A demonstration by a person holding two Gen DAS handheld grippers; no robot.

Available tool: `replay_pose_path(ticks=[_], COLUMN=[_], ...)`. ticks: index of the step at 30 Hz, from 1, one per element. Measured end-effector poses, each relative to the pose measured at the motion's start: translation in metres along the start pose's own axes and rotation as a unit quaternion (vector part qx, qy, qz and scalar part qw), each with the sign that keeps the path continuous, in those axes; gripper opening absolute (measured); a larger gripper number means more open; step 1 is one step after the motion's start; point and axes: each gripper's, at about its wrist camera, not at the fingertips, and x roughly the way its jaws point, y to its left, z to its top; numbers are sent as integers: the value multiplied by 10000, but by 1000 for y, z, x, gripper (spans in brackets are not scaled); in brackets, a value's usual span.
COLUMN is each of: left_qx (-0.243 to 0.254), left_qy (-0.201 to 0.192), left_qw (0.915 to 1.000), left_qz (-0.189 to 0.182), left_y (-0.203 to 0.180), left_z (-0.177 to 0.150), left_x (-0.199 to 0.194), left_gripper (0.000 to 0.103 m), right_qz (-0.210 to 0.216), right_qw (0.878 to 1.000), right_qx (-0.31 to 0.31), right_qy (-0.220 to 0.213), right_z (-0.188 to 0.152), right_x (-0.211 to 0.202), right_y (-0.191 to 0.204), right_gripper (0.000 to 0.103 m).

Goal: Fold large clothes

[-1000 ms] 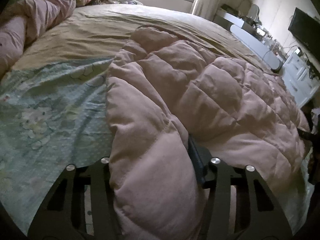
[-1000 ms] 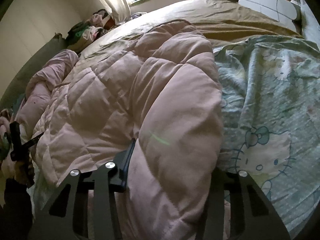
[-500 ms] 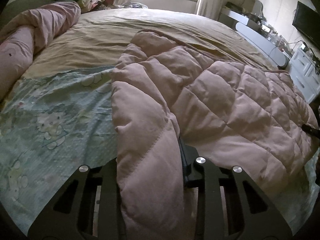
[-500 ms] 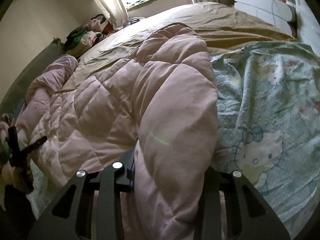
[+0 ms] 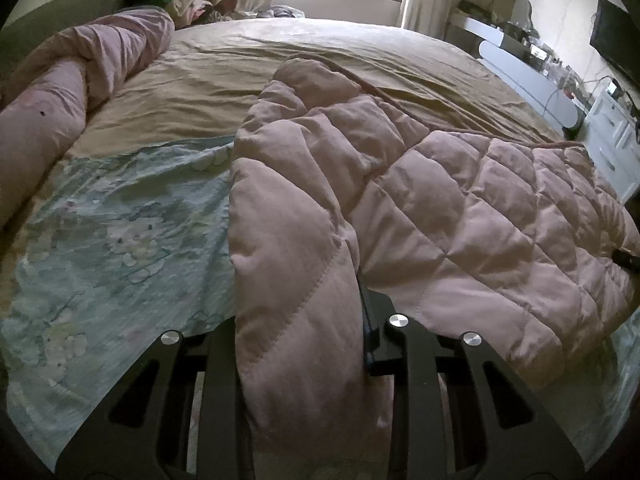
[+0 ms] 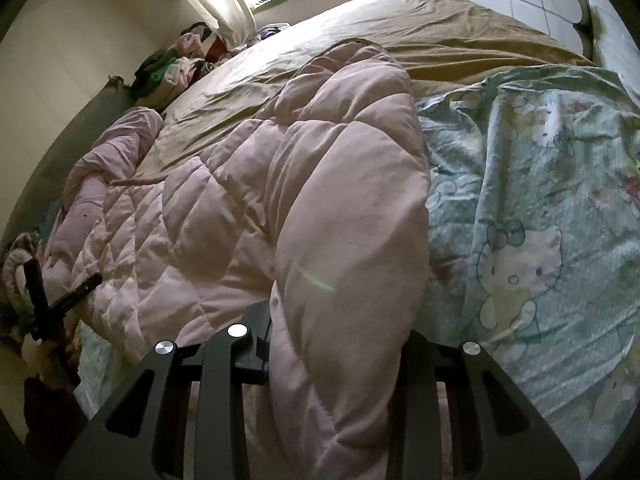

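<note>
1. The left gripper is clenched on a thick bunched edge of the pink quilt, presumably to lift that end for a fold.
2. The right gripper clamps the opposite end of the same quilt, so both ends can travel together.
3. The quilt lies across the printed sheet at the bed's near side.
4. Beyond lies the tan bedspread, with a rolled pink blanket alongside.

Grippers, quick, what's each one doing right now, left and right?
Left gripper: closed on an edge of the pink quilted comforter.
Right gripper: closed on another edge of the same comforter.
</note>
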Motion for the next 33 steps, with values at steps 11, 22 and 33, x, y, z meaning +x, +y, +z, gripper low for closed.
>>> replay_pose_path(ticks=[11, 22, 33], left_qx=[5, -44, -67], left_qy=[62, 122, 36], left_qw=[10000, 9999, 9998], left_qz=[69, 87, 179], left_y=[4, 3, 0], left_z=[-17, -59, -102], left_x=[-26, -60, -96], left_gripper=[20, 20, 20], right_qz=[172, 278, 388], right_qw=[9997, 9991, 9985], right_qx=[71, 14, -52], right_qy=[186, 333, 393], right_z=[-10, -33, -70], right_x=[-13, -30, -55], right_y=[-5, -6, -4], right_gripper=[30, 30, 30])
